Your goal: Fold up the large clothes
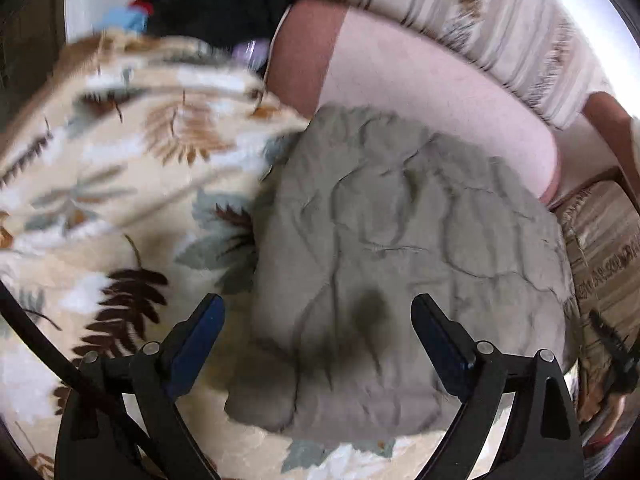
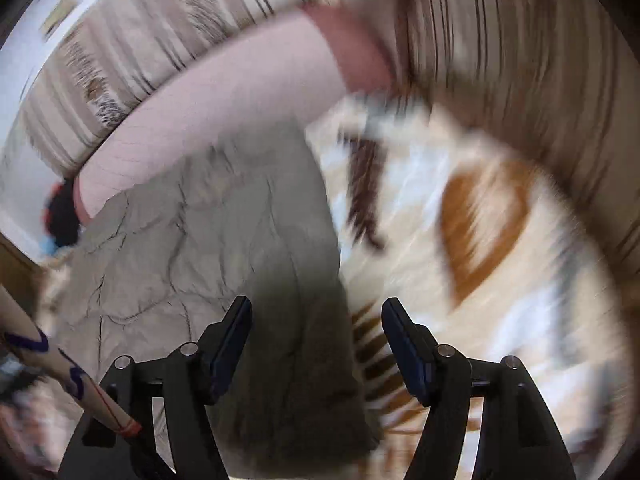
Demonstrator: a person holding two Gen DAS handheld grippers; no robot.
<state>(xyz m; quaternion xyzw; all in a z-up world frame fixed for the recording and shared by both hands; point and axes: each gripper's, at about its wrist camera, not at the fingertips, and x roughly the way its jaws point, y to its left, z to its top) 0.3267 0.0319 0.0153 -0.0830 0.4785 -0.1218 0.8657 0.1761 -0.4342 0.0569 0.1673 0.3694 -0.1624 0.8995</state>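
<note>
Left gripper and right gripper both spread wide, empty, hovering right above the folded grey garment on the leafy blanket.

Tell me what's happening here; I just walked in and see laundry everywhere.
A person with a gripper in each hand is folding clothes on a leaf-patterned blanket. A grey garment lies there as a folded, wrinkled bundle. The left gripper and right gripper both hang open above it, holding nothing. More clothes are piled behind.
</note>
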